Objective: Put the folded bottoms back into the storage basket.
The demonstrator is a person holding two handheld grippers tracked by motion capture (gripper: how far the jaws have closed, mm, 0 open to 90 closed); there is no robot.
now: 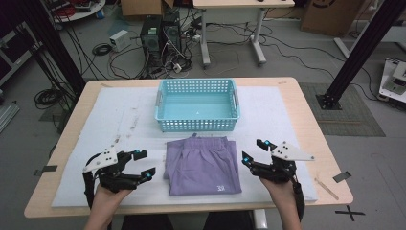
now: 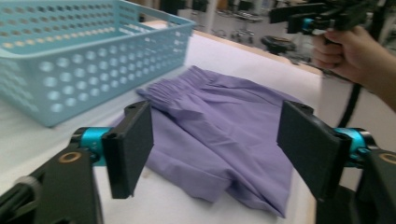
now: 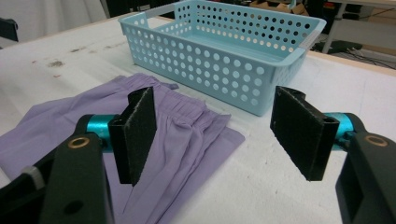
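Observation:
Folded purple shorts (image 1: 203,165) lie flat on the white mat near the table's front, just in front of a light blue perforated basket (image 1: 197,106) that holds nothing. My left gripper (image 1: 145,164) hovers to the left of the shorts, jaws open and bare. My right gripper (image 1: 254,151) hovers to their right, also open and bare. In the left gripper view the shorts (image 2: 219,135) lie beyond the black pads (image 2: 132,147), with the basket (image 2: 88,56) at upper left. In the right gripper view the shorts (image 3: 93,126) lie at left and the basket (image 3: 224,46) lies ahead.
A white mat (image 1: 119,120) covers most of the wooden table (image 1: 309,124). Behind the table the floor holds a computer tower (image 1: 160,36), tangled cables and a desk's legs (image 1: 230,33). Black frame posts (image 1: 364,48) stand at both sides.

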